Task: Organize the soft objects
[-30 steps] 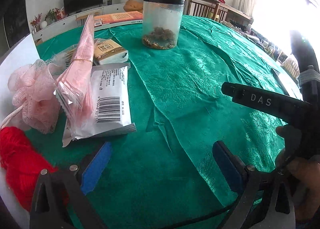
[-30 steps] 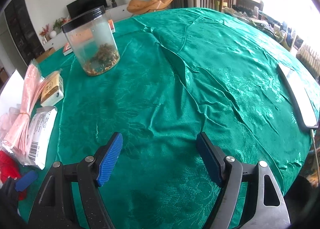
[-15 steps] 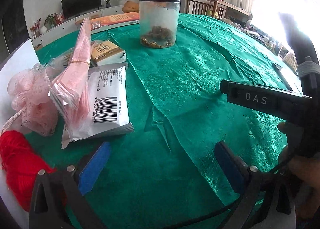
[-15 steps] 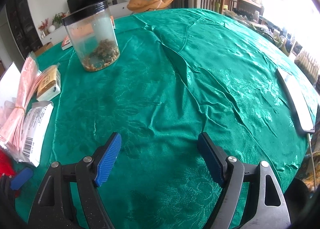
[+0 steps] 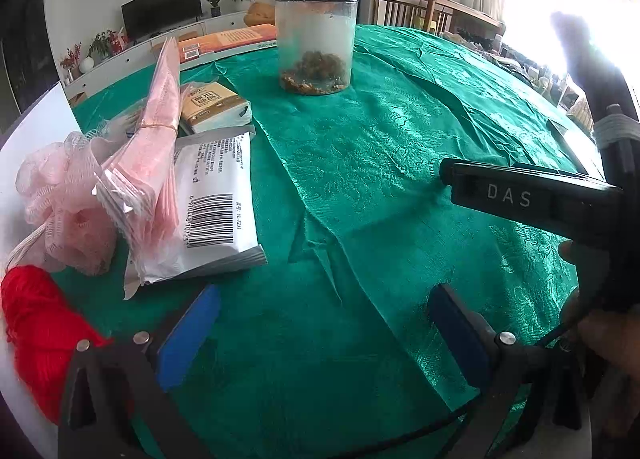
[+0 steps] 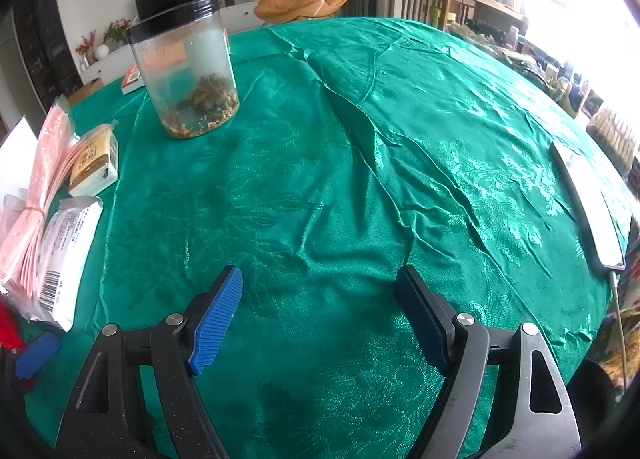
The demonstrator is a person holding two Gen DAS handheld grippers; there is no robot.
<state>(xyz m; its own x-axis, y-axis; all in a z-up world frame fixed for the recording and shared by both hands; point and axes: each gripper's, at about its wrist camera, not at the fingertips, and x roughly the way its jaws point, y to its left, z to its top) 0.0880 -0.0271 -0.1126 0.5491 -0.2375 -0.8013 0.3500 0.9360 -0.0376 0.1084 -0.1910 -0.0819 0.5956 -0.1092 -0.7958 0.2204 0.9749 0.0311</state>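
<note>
Claws left [image 5: 320,329] and right [image 6: 320,309] gape empty over wrinkled satin tablecloth [image 6: 360,179] near frilly mesh pouf [image 5: 60,203].

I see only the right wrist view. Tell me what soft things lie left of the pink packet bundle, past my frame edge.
Observer: A pink mesh pouf lies against the left side of the bundle.
Operator: Report what the red scrap at my left edge is.
Observer: It is a clump of red yarn. It lies nearer than the pouf, right beside the left finger of the left gripper.
Operator: Give me the left gripper's state.
Observer: It is open with nothing between its pads, over bare green cloth.
</note>
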